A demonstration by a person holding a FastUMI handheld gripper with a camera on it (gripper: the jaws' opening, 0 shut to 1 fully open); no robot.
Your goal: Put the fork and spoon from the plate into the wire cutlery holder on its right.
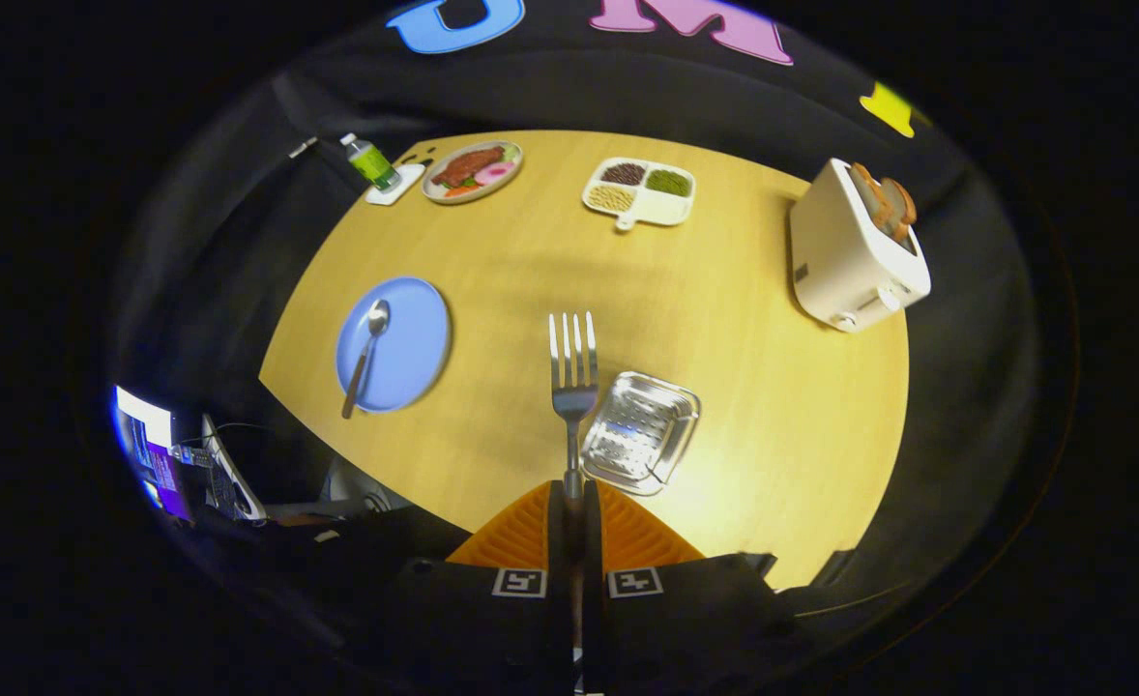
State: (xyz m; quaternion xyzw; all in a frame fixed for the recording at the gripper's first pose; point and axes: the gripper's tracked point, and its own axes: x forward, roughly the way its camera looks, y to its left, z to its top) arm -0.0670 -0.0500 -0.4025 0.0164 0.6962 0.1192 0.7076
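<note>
- One round wooden table (724, 319) carries everything you are working with.
- One white toaster (855, 253) stands at the table's far right, with two slices of bread (887, 205) sticking up from its slots.
- One blue plate (413, 343) lies to the left of your fingers, well apart from them. On it sits one spoon (366, 353), bowl toward the far side, handle running back over the plate's near rim.
- One metal cutlery holder (641, 431) — it looks like a perforated, shiny tray from here — sits on the table just ahead of the fingers and slightly to their right, well right of the plate.
- One white divided tray (639, 193) on the far side has three compartments, each holding a different kind of grain or beans.
- One plate of toy food (473, 171) sits at the far left, with one green bottle (370, 160) on a white coaster (397, 186) just beside it.
- One fork (572, 372) is in your gripper (573, 498): both fingers are pressed together on its handle, tines pointing away from you. It is up off the table, its head just left of the holder's left rim — not over the plate.
</note>
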